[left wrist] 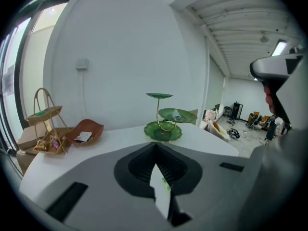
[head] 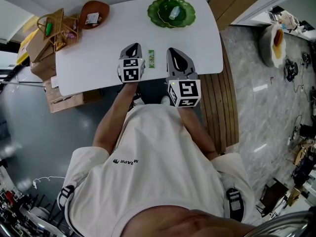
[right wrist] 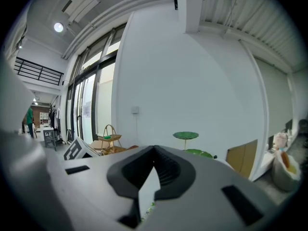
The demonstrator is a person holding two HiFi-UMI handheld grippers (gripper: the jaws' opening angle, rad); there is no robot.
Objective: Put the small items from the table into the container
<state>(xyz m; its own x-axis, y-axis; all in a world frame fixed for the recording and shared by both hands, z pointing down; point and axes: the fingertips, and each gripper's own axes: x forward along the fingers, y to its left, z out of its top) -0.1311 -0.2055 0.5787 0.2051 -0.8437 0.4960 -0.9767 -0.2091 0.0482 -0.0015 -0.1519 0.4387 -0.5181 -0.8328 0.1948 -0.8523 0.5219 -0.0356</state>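
— Green packet point(head: 151, 58) on the tabletop point(head: 89, 68): where do we have it against our claws?

— Between them, with its long axis running 12 to 6 in the head view. It lies at 3 o'clock just beside our left claw point(head: 132, 47) and at 9 o'clock of our right claw point(head: 174, 51). The left looks slightly nearer. Both claws are closed on nothing, so we judge one must open first.

— Any writing?

— The packet's print is too small for us, and we cannot read the shirt point(head: 148, 147) lettering surely.
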